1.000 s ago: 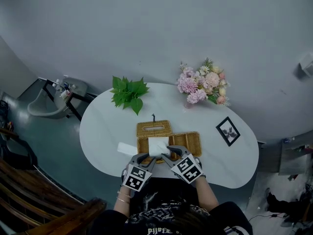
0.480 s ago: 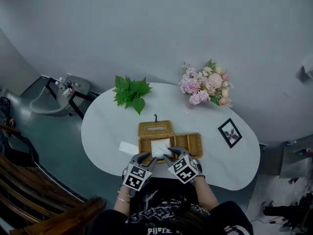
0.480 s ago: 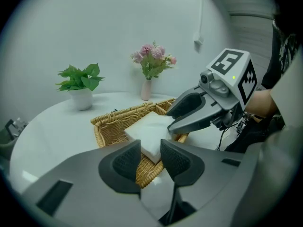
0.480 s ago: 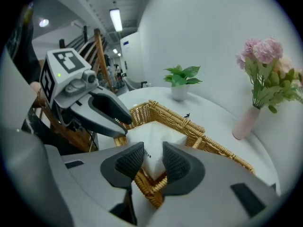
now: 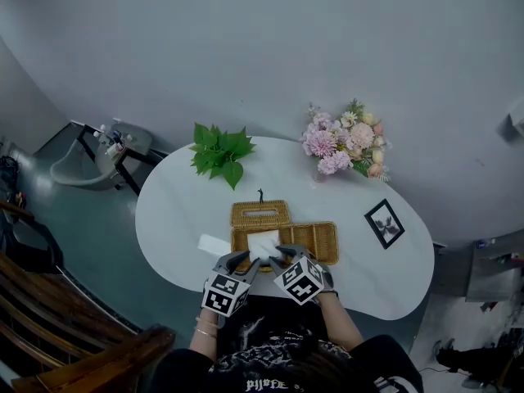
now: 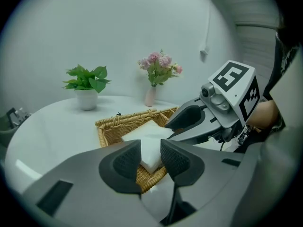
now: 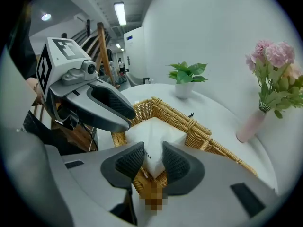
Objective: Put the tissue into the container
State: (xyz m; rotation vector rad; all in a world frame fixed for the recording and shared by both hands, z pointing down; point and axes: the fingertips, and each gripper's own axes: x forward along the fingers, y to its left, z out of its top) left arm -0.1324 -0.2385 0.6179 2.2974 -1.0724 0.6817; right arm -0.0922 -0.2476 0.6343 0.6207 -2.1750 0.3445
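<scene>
The left tongs (image 6: pixel 150 148) and right tongs (image 7: pixel 152 148) meet side by side at the near edge of the white desk (image 5: pixel 176 211). Each pinches a near corner of the tissue pack (image 5: pixel 264 242). In both gripper views a white corner sits between the ribbed pads, and the right jaws have just been closing on it. The pack lies low in the left end of the open wicker basket (image 5: pixel 323 231), and the basket's right end is bare. A wicker lid (image 5: pixel 260 214) with a slot lies just behind the basket, touching it. A second white tissue pack (image 5: pixel 213 243) lies on the desk just left of the basket. Farther back stand a potted plant (image 5: pixel 219 154) and a vase of pink flowers (image 5: pixel 344 142). A framed picture (image 5: pixel 382 220) lies to the right.
</scene>
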